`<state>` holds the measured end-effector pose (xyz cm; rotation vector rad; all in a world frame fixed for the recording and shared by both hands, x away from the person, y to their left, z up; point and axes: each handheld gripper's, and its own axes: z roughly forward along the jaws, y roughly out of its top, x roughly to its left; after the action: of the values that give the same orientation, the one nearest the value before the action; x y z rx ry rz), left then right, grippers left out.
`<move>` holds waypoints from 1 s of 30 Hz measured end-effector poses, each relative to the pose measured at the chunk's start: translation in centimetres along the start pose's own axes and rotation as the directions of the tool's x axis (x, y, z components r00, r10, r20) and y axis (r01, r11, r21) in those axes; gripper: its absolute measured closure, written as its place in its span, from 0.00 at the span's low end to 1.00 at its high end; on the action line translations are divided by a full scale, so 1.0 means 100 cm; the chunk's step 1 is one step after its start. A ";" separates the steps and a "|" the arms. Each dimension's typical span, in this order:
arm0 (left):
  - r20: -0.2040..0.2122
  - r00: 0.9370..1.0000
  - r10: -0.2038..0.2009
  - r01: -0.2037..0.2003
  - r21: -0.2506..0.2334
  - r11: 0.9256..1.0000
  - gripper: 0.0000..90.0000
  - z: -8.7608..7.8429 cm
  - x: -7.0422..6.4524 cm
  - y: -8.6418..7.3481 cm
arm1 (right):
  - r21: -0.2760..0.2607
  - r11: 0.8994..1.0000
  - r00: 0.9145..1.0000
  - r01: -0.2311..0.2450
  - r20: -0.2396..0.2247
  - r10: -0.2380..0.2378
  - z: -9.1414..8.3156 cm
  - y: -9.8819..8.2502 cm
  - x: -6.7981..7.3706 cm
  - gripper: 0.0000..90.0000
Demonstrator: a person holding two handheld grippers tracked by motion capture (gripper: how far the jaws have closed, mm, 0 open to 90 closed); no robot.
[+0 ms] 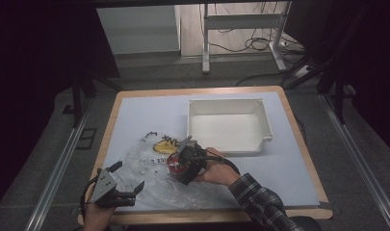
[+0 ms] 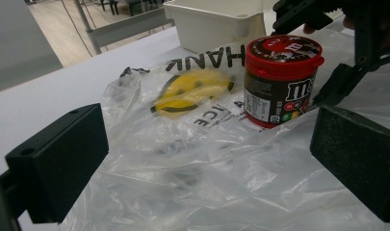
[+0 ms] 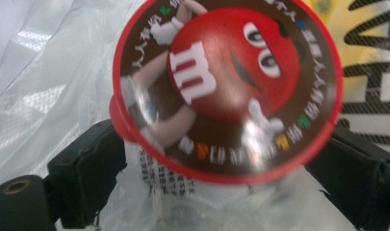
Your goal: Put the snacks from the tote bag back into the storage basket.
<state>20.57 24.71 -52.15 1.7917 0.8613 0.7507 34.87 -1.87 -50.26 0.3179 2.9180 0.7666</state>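
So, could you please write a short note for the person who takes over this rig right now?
Left tool: open, holds nothing, at the near-left edge of the clear plastic bag with the yellow smiley print.
Right tool: jaws on both sides of the round candy jar with the red lid; a firm grip cannot be confirmed.
Jar: upright on the bag.
White rectangular plastic bin: empty, behind the bag.
Done: jar reached.
Left: probably grip and lift the jar; its destination is not clear.
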 end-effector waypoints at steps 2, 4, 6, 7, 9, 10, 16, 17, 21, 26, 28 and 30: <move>0.000 1.000 0.001 -0.001 0.001 1.000 0.00 0.000 0.000 0.000 | 0.013 1.000 1.000 -0.002 -0.003 0.002 0.003 0.003 -0.001 0.14; 0.000 1.000 0.002 -0.002 0.002 1.000 0.00 0.000 0.000 0.000 | 0.028 1.000 1.000 -0.015 -0.007 0.015 0.006 0.006 -0.002 0.15; 0.000 1.000 0.003 -0.003 0.003 1.000 0.00 0.000 0.000 0.000 | 0.038 0.999 0.999 -0.031 -0.022 0.032 0.008 0.008 -0.003 0.16; 0.000 1.000 0.003 -0.003 0.003 1.000 0.00 0.000 0.000 0.000 | 0.038 0.999 0.999 -0.031 -0.022 0.032 0.008 0.008 -0.003 0.16; -0.001 1.000 0.003 -0.003 0.003 1.000 0.00 0.000 0.000 0.000 | 0.052 0.998 0.998 -0.047 -0.030 0.049 0.010 0.010 -0.005 0.16; -0.001 1.000 0.004 -0.004 0.004 1.000 0.00 0.000 0.000 0.000 | 0.056 0.997 0.998 -0.047 -0.033 0.049 0.012 0.011 -0.005 0.17; -0.002 1.000 0.008 -0.008 0.008 1.000 0.00 0.001 -0.001 0.000 | 0.073 0.997 0.999 -0.020 -0.027 0.022 0.017 0.016 -0.002 0.25; -0.002 1.000 0.010 -0.010 0.008 1.000 0.00 0.001 -0.001 0.000 | 0.084 0.996 1.000 -0.005 -0.016 0.007 0.018 0.018 -0.001 0.26; -0.003 1.000 0.013 -0.012 0.011 1.000 0.00 0.001 -0.001 0.000 | 0.104 0.994 1.000 0.016 0.001 -0.017 0.018 0.021 0.001 0.27; -0.004 1.000 0.018 -0.017 0.019 1.000 0.00 0.001 -0.001 0.000 | 0.112 0.993 0.999 0.031 -0.016 -0.029 0.019 0.024 -0.001 0.26; -0.005 1.000 0.019 -0.019 0.021 1.000 0.00 0.002 -0.002 0.000 | 0.108 0.994 0.999 0.033 -0.020 -0.031 0.019 0.025 -0.002 0.26; -0.005 1.000 0.020 -0.020 0.022 1.000 0.00 0.002 -0.002 0.000 | 0.110 0.994 0.999 0.027 -0.022 -0.024 0.019 0.026 -0.002 0.26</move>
<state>20.61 24.50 -52.25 1.8207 0.8589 0.7623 35.81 1.20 -50.59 0.2835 2.9843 0.6099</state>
